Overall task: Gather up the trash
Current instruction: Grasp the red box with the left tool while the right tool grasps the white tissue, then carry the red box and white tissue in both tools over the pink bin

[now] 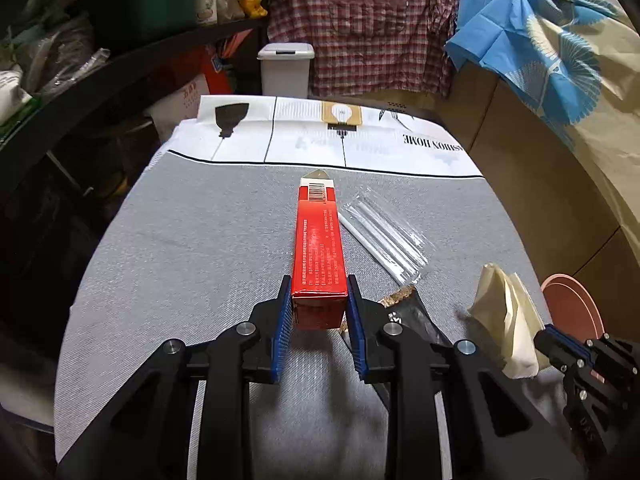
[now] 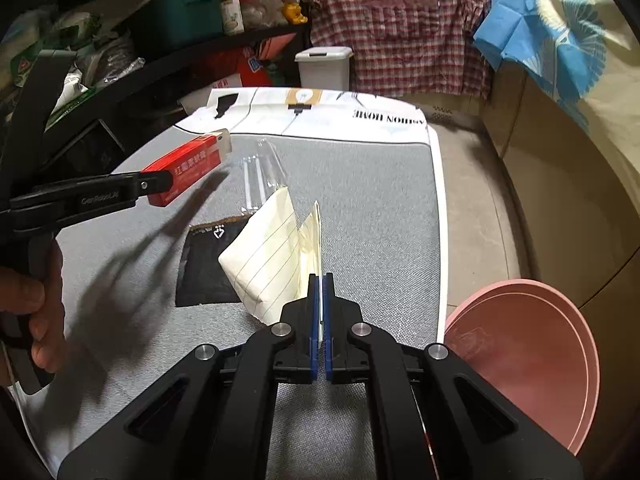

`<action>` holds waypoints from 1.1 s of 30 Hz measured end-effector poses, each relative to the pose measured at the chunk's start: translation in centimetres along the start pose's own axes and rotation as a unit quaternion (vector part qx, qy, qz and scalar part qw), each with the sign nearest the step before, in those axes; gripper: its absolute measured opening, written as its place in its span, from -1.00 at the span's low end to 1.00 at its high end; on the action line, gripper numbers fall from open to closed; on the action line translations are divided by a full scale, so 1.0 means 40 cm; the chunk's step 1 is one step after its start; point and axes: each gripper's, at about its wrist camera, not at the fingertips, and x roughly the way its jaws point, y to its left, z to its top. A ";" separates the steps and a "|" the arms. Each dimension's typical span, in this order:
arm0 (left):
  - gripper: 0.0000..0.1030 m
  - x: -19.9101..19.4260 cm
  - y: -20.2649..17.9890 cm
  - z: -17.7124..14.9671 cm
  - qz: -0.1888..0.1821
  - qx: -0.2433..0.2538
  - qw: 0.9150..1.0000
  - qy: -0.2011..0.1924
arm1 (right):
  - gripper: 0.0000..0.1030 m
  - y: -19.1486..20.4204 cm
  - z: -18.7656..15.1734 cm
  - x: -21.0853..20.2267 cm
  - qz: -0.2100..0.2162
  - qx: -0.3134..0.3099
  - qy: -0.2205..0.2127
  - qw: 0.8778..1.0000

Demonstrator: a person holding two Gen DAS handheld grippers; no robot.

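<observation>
The left gripper (image 1: 319,280) clamps the near end of the red box (image 1: 319,246), lifted above the grey mat (image 1: 200,248). The right gripper (image 2: 320,276) pinches the folded paper (image 2: 272,260) beside the pink bowl (image 2: 532,356).

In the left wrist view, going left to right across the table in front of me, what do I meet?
Red box held in the left claw → clear straw packet → cream paper → right claw → pink bin past the table edge.

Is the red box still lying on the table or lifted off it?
Lifted. The left tongs grip the red box by one end, and its shadow falls on the table below.
</observation>
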 end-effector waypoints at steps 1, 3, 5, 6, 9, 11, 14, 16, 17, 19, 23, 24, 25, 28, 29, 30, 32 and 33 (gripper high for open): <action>-0.51 -0.011 0.003 -0.002 0.001 0.000 1.000 -0.003 | -0.96 0.001 0.001 -0.006 0.000 0.000 -0.003 1.000; -0.51 -0.030 0.007 -0.003 0.000 -0.001 1.000 -0.007 | -0.96 0.003 0.002 -0.020 0.000 0.001 -0.009 1.000; -0.51 -0.056 0.013 -0.006 -0.001 -0.004 1.000 -0.013 | -0.96 0.005 0.002 -0.040 0.001 0.004 -0.017 1.000; -0.51 -0.065 0.014 -0.008 -0.002 -0.005 1.000 -0.016 | -0.96 0.005 0.002 -0.049 0.002 0.005 -0.020 1.000; -0.51 -0.109 0.015 -0.012 -0.005 -0.007 1.000 -0.027 | -0.96 0.010 0.001 -0.093 -0.003 0.004 -0.037 0.999; -0.51 -0.137 0.013 -0.017 -0.007 -0.006 0.999 -0.033 | -0.96 0.011 0.001 -0.119 -0.005 0.006 -0.046 0.999; -0.51 -0.179 0.006 -0.027 -0.011 -0.001 0.999 -0.044 | -0.96 0.010 -0.001 -0.172 -0.012 0.008 -0.064 0.998; -0.51 -0.208 -0.002 -0.034 -0.014 0.003 0.999 -0.051 | -0.96 0.007 -0.001 -0.202 -0.016 0.012 -0.074 0.997; -0.51 -0.218 -0.004 -0.038 -0.015 0.004 0.998 -0.053 | -0.96 0.004 -0.002 -0.219 -0.020 0.014 -0.080 0.996; -0.51 -0.246 -0.014 -0.045 -0.018 0.006 0.998 -0.059 | -0.96 -0.003 -0.002 -0.249 -0.025 0.018 -0.091 0.995; -0.51 -0.301 -0.035 -0.065 -0.028 0.007 0.997 -0.068 | -0.96 -0.024 -0.012 -0.308 -0.033 0.032 -0.111 0.993; -0.51 -0.314 -0.042 -0.070 -0.030 0.008 0.997 -0.069 | -0.96 -0.032 -0.017 -0.324 -0.035 0.035 -0.114 0.992; -0.51 -0.322 -0.047 -0.072 -0.031 0.009 0.997 -0.070 | -0.96 -0.036 -0.022 -0.336 -0.037 0.038 -0.116 0.992; -0.51 -0.353 -0.069 -0.084 -0.036 0.016 0.996 -0.078 | -0.96 -0.051 -0.029 -0.371 -0.043 0.042 -0.124 0.990; -0.51 -0.364 -0.078 -0.089 -0.039 0.019 0.996 -0.081 | -0.96 -0.056 -0.031 -0.383 -0.045 0.045 -0.127 0.990; -0.51 -0.372 -0.085 -0.092 -0.042 0.021 0.996 -0.082 | -0.96 -0.064 -0.033 -0.398 -0.047 0.047 -0.130 0.989; -0.51 -0.385 -0.097 -0.100 -0.047 0.024 0.995 -0.085 | -0.96 -0.075 -0.038 -0.421 -0.051 0.049 -0.136 0.988; -0.51 -0.391 -0.105 -0.103 -0.049 0.027 0.995 -0.086 | -0.96 -0.078 -0.038 -0.429 -0.053 0.049 -0.139 0.988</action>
